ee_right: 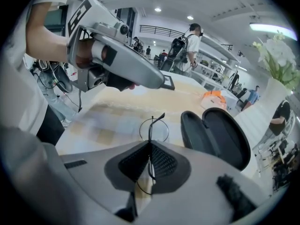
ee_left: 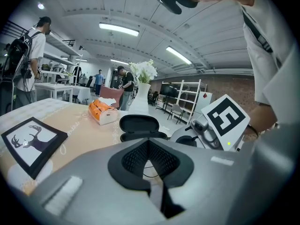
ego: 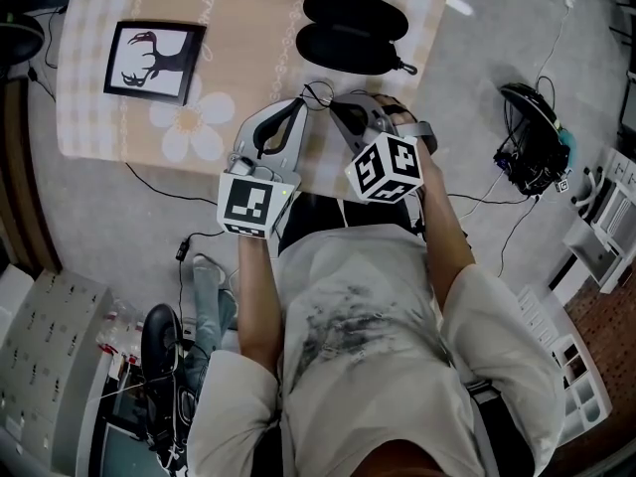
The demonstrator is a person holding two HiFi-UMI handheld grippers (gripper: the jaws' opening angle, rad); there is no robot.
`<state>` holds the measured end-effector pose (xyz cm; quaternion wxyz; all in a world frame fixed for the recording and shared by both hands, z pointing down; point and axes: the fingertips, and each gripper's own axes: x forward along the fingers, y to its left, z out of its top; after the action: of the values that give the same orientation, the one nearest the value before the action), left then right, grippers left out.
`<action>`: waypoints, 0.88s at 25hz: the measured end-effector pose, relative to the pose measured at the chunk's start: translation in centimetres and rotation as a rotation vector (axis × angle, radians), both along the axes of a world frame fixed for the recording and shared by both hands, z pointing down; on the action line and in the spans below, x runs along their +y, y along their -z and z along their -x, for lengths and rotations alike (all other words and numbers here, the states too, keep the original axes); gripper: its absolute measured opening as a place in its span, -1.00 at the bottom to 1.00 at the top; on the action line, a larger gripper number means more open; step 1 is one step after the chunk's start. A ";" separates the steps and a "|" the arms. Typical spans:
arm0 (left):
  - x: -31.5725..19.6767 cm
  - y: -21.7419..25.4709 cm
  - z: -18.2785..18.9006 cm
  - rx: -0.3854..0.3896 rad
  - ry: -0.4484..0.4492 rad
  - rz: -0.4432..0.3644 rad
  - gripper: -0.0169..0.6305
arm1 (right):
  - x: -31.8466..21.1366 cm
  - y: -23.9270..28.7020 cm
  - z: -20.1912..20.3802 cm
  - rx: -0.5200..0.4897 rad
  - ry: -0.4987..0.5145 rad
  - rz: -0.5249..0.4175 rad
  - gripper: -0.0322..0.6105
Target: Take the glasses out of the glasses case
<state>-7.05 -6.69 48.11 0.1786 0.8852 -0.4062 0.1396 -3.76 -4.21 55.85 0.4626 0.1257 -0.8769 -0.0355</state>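
Nearest, at the near edge of the table [ego: 258,28]: right gripper [ee_right: 150,145] with jaws closed on the glasses [ee_right: 150,130], pinching the thin wire frame edge-on, one round rim and a temple tip poking out past the tips. Just left of it: left gripper [ee_left: 148,143], jaws brought together at the tips with nothing clamped between them. Shows a thin dark line through the gap below those tips, probably part of the frame beyond; cannot tell if touching.

Looks very light, springy and easy to bend: bare wire, lenses prone to scratches and smears. Best to grip at the bridge or a hinge corner, lightly, never on a lens. Calls for a second hold on a temple to stop twisting.

Farther, right of centre: case [ego: 353,30] lying open and empty, well apart from the glasses. Far left: framed deer picture [ego: 154,63], flat.
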 end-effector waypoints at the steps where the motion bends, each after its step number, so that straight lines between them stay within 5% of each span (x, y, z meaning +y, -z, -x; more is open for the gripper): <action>1: 0.1 0.0 0.0 0.000 0.000 0.001 -0.92 | 0.1 0.0 0.0 0.000 0.002 0.001 -0.82; 22: 0.5 0.0 -0.2 -0.013 -0.004 0.003 -0.92 | 0.8 -0.9 -0.1 -0.011 0.009 0.033 -0.82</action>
<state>-6.82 -6.20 48.14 0.1768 0.8849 -0.4053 0.1464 -3.70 -3.45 56.75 0.4597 0.1144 -0.8804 -0.0224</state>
